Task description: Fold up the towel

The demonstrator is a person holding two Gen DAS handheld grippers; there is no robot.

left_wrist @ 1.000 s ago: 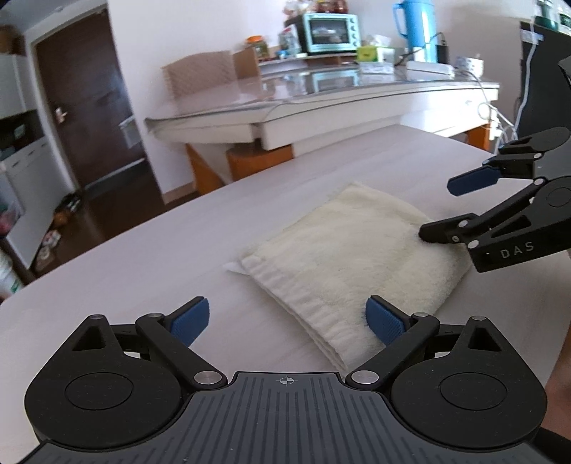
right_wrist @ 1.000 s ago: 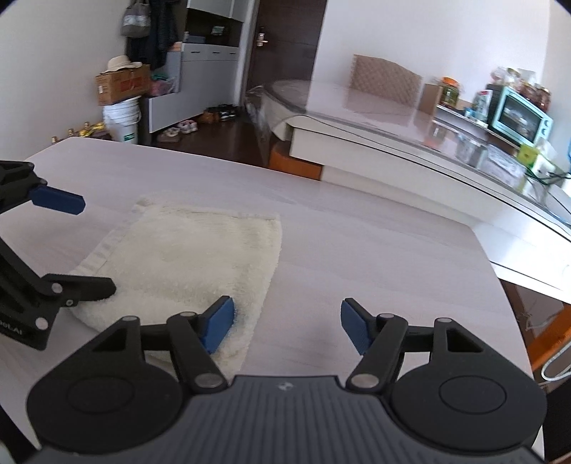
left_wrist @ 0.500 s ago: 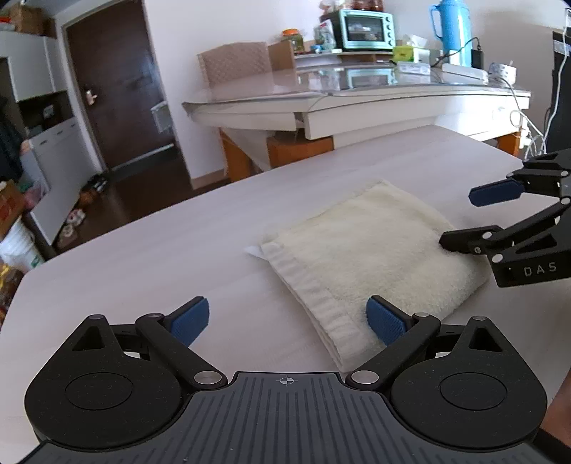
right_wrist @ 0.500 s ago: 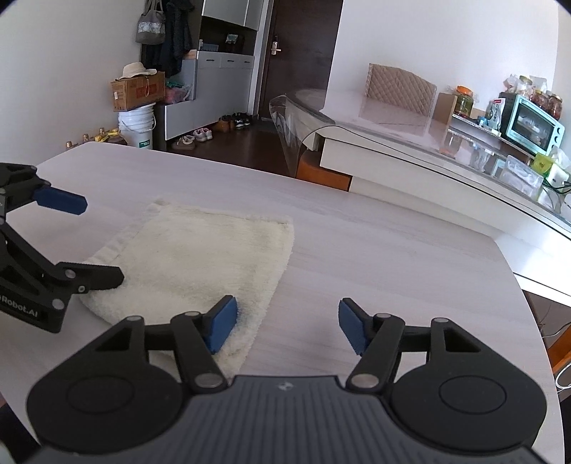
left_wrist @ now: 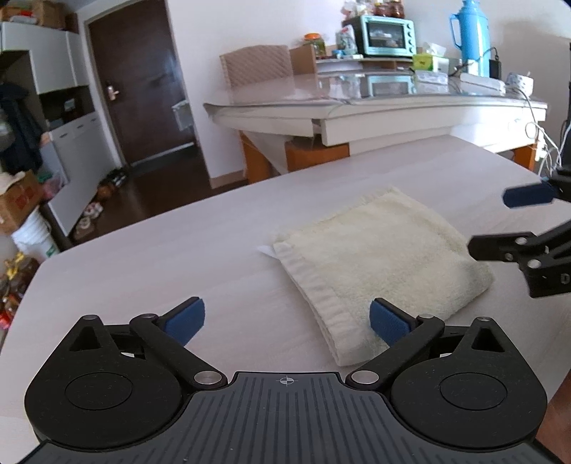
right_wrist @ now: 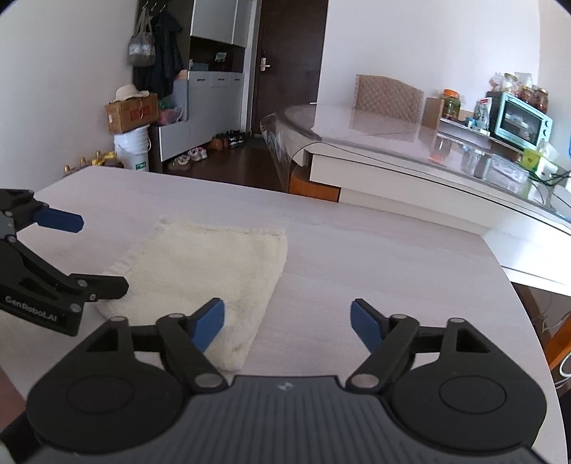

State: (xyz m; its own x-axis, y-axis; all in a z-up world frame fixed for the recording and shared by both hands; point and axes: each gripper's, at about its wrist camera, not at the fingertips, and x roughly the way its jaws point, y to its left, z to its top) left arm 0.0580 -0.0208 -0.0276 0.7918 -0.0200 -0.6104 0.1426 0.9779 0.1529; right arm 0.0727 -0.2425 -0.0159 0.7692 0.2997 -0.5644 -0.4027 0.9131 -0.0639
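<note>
A cream towel (left_wrist: pixel 382 257) lies folded into a thick rectangle on the pale wooden table (left_wrist: pixel 178 257). It also shows in the right wrist view (right_wrist: pixel 207 271). My left gripper (left_wrist: pixel 287 321) is open and empty, hovering just short of the towel's near corner. My right gripper (right_wrist: pixel 287 321) is open and empty, above the table beside the towel's near edge. In the left wrist view the right gripper (left_wrist: pixel 499 221) comes in from the right, open, just off the towel's right edge. In the right wrist view the left gripper (right_wrist: pixel 92 253) shows at the left, open.
A second table (left_wrist: pixel 374 107) with a glass top stands beyond, carrying a teal toaster oven (left_wrist: pixel 387 35), a blue thermos (left_wrist: pixel 467 34) and boxes. A padded chair (left_wrist: pixel 257 66) sits behind it. The table's right edge (right_wrist: pixel 514 292) lies close to my right gripper.
Both grippers have risen and drawn back from the towel, staying open. The right gripper's lower finger no longer overlaps the towel's edge in the left wrist view. The towel has not moved.
</note>
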